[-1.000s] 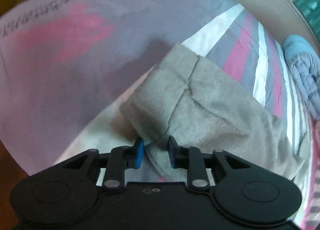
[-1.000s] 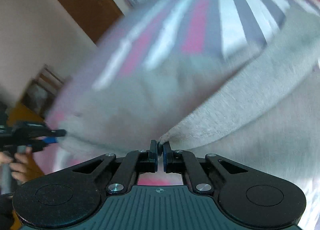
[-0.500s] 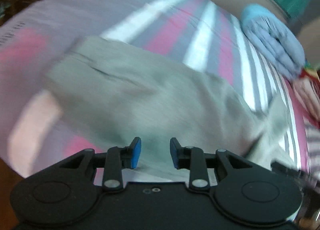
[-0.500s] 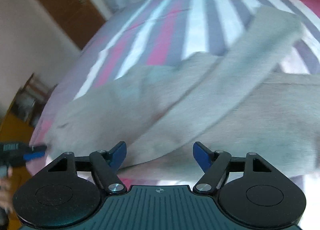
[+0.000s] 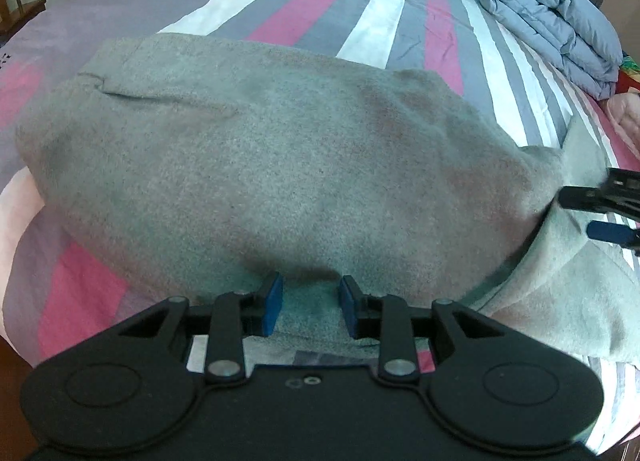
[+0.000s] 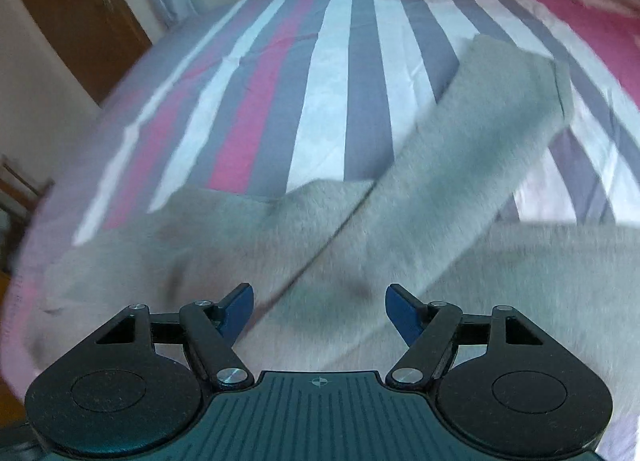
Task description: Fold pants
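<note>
Grey sweatpants point(image 5: 280, 161) lie spread on the striped bed. One leg point(image 6: 460, 181) is folded back and lies slantwise over the rest of the garment. My left gripper point(image 5: 310, 301) sits at the near edge of the pants with a narrow gap between its blue pads. Grey cloth fills that gap, so it appears pinched. My right gripper point(image 6: 320, 301) hovers above the folded leg, open wide, with nothing held. The right gripper point(image 5: 576, 215) also shows at the right edge of the left wrist view, just over the cloth.
The bedsheet point(image 5: 376, 17) has pink, grey and white stripes. A folded blue duvet point(image 5: 552, 13) and a pink bundle point(image 5: 624, 117) lie at the far end. A wooden door point(image 6: 68, 13) stands beyond the bed's left side.
My right gripper has opened and let go of the pant leg, then risen; the leg now lies across the pants. My left gripper has slid along the near edge and rolled.
</note>
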